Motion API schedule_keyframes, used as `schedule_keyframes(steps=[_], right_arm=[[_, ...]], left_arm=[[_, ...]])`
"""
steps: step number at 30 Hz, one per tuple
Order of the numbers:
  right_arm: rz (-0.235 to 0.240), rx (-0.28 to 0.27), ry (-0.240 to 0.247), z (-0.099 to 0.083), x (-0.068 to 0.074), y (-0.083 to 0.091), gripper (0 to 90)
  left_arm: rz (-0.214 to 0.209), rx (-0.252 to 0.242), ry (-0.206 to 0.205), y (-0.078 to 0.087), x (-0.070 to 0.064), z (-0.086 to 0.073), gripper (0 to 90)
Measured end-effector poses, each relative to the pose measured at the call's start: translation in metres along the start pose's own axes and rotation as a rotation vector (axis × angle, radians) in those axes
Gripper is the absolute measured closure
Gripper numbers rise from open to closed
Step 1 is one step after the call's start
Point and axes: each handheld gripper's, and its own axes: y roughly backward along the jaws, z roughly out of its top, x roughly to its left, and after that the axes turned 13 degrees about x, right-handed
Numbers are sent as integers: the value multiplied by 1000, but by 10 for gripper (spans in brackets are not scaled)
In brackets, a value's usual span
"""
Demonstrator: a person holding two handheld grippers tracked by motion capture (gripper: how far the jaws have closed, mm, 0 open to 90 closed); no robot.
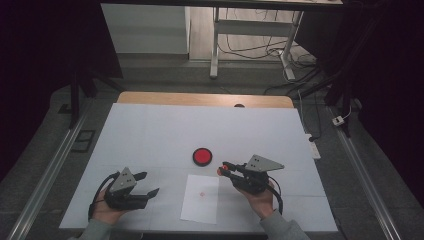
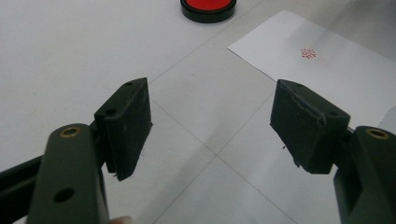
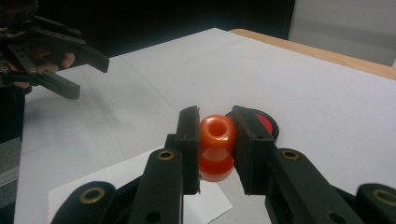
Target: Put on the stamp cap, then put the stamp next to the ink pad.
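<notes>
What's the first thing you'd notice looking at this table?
The bright orange stamp pinched in the right gripper stands out, held just above the sheet of paper. Beyond it, mid-table, sits a round red ink pad. The paper already bears a small red stamp mark, and the left gripper gapes open, holding nothing.

My right tool [image 3: 215, 144]: jaws clamped on the orange stamp [image 3: 216, 144], held just above the bench [image 3: 327, 88].
Ink pad [image 3: 266, 122]: red, just behind my stamp.
Paper [image 3: 93, 186]: white, under my jaws.
My left tool [image 3: 79, 58]: far left, jaws apart.
</notes>
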Motion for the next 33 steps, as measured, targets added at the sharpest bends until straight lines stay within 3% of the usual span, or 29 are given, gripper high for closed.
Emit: schedule_keyframes(steps=[18,33], right_arm=[[-51,40,-20,0,-14,-13,721],[-98,117,-64,-1,-33,-36,719]], left_arm=[[-9,22,0,-5,1,-1,283],[-13,32,-4,-6,1,-1,280]])
